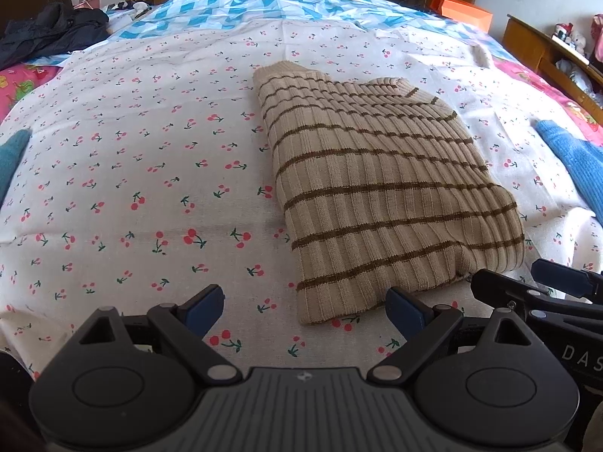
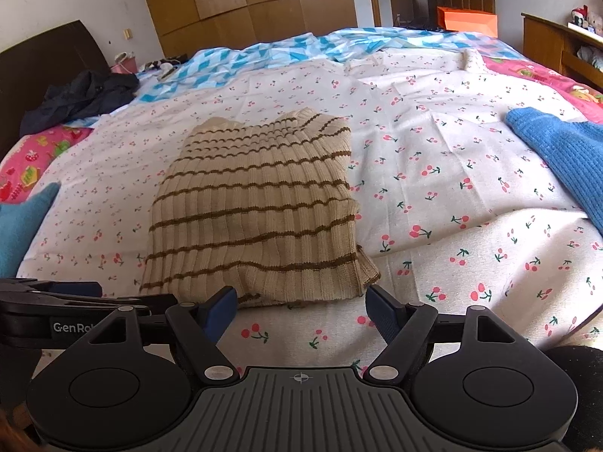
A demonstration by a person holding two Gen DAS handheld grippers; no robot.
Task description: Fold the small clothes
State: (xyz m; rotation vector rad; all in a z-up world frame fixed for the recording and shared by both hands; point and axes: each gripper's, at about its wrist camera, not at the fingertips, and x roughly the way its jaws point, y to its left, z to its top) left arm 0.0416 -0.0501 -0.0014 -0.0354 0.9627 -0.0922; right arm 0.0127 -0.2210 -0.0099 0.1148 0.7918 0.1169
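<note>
A beige ribbed sweater with brown stripes point(image 1: 373, 184) point(image 2: 256, 211) lies folded into a compact rectangle on the cherry-print sheet point(image 1: 132, 173) point(image 2: 433, 150). My left gripper point(image 1: 305, 310) stands open just short of the sweater's near edge, a little to its left, with nothing between its blue pads. My right gripper point(image 2: 301, 307) is open too, right at the near hem, holding nothing. The right gripper's fingers point(image 1: 527, 293) show at the left wrist view's right edge, and the left gripper's fingers point(image 2: 56, 293) at the right wrist view's left edge.
A blue knit garment point(image 2: 557, 150) point(image 1: 573, 162) lies to the right on the bed and a teal one point(image 2: 22, 218) point(image 1: 11, 154) to the left. A dark jacket point(image 2: 83, 98) sits at the far left by the headboard. Wooden furniture point(image 2: 557, 45) borders the right side.
</note>
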